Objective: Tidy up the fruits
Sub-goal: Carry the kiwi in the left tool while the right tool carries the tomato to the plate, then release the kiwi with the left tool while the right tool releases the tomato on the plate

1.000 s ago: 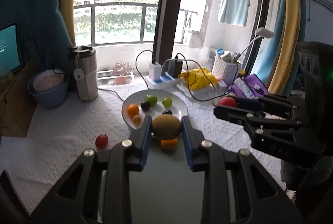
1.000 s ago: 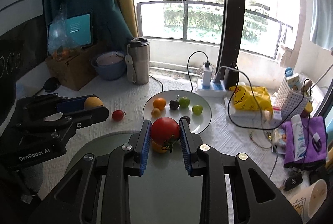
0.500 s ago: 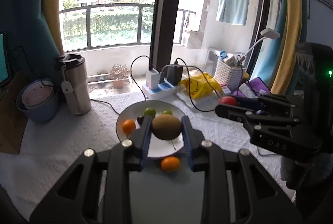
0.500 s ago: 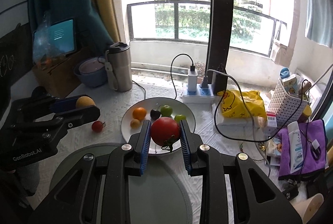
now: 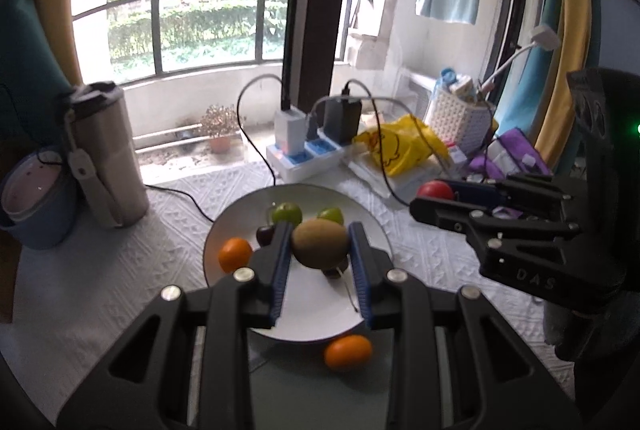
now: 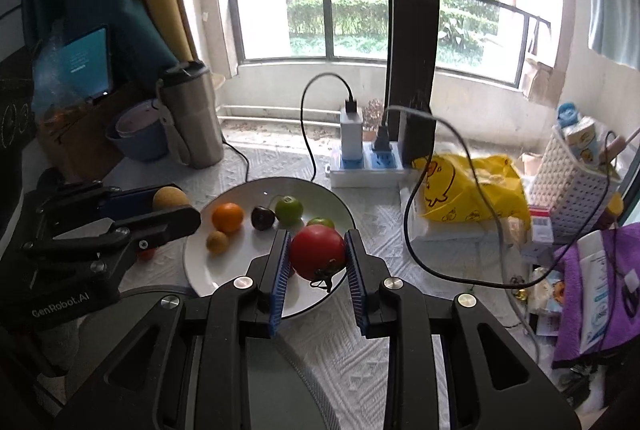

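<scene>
Only the left wrist view shows the loose orange (image 5: pixel 347 352); jaws grip kiwi (image 5: pixel 319 243) and tomato (image 6: pixel 317 251)

Two wrist fisheyes, side by side, angled down, close over shared white plate (image 5: pixel 376 230) (image 6: pixel 336 202), facing window

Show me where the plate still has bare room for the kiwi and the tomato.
The plate's near half is bare, from the small yellow fruit to the near rim. Its far half is crowded: orange, dark cherry, two green fruits. The left gripper holds the kiwi, the right gripper the tomato.
</scene>
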